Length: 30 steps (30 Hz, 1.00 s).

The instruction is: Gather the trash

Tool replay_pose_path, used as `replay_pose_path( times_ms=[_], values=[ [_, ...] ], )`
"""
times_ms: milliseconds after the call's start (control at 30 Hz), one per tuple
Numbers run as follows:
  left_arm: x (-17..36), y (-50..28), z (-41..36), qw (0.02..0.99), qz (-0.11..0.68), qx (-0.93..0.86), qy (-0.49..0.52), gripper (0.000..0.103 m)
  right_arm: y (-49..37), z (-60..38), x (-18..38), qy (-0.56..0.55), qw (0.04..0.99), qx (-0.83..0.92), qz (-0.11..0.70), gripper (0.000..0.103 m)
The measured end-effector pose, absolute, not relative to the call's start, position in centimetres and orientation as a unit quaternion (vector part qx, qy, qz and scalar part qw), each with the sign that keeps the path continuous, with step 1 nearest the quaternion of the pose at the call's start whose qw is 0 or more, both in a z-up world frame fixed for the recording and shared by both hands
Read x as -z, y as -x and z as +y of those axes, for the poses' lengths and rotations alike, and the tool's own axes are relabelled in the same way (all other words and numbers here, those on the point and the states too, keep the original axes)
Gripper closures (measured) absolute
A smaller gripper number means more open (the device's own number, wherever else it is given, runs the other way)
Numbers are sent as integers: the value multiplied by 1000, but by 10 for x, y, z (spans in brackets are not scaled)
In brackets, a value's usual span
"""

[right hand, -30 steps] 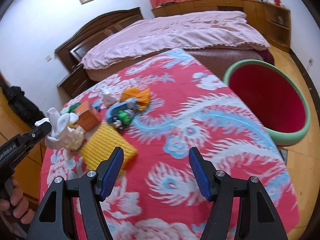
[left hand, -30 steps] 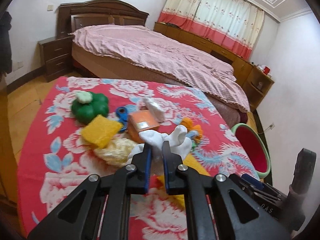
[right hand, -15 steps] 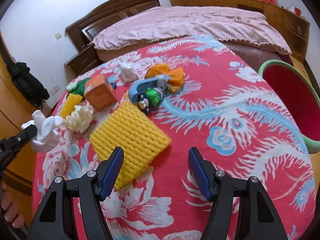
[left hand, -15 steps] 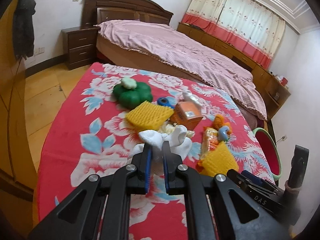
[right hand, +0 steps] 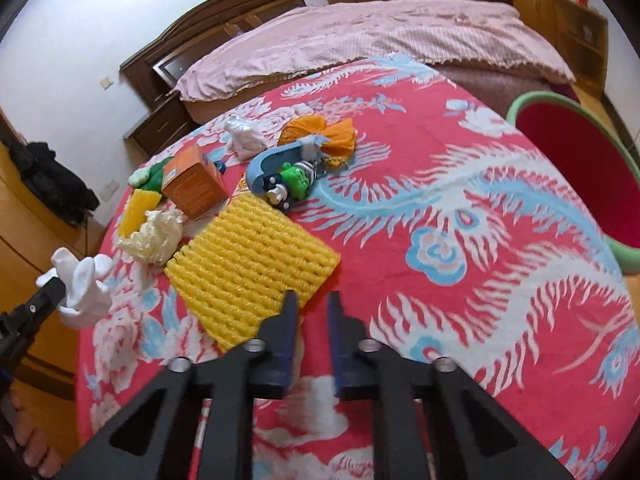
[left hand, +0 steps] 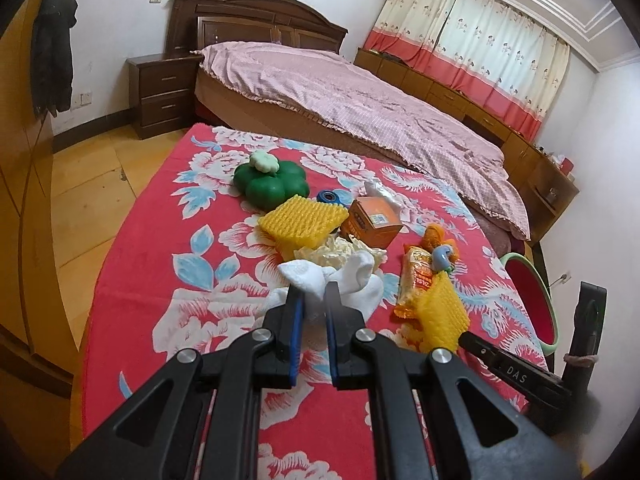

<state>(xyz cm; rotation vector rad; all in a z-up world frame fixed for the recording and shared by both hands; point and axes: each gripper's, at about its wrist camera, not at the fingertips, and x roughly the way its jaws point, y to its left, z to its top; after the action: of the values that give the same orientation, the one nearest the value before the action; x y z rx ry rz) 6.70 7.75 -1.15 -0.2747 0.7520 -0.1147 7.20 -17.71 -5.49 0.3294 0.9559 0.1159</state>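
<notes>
Left gripper (left hand: 314, 300) clamps white tissue wad (left hand: 340, 278) above floral tablecloth (left hand: 160, 260). Right gripper (right hand: 312, 304) closed on corner of yellow foam net (right hand: 248, 264); only right view shows red basin (right hand: 580, 160) fully.

We can read only one piece of text for certain: the white letters "DAS" on the black arm of the right gripper (left hand: 514, 376), seen at the lower right of the left wrist view. The orange box (left hand: 374, 222) carries a pale label with dark print on its top face and a row of marks along its side, but we cannot make out any of it. The orange snack wrapper (left hand: 418, 280) has red characters printed along its length; they are too small and warped for us to read. In the right wrist view we find nothing legible.
</notes>
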Motion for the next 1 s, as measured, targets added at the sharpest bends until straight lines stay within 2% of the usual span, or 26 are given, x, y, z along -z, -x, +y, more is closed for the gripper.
replay_pose_path(
  times_ms=[333, 1000],
  values=[
    [1, -42, 73, 927, 349, 59, 126, 94, -44, -185, 23, -180, 895, -84, 399, 101],
    [-13, -37, 43, 927, 344, 98, 114, 94, -7, -231, -22, -217, 921, -74, 314, 102]
  ],
)
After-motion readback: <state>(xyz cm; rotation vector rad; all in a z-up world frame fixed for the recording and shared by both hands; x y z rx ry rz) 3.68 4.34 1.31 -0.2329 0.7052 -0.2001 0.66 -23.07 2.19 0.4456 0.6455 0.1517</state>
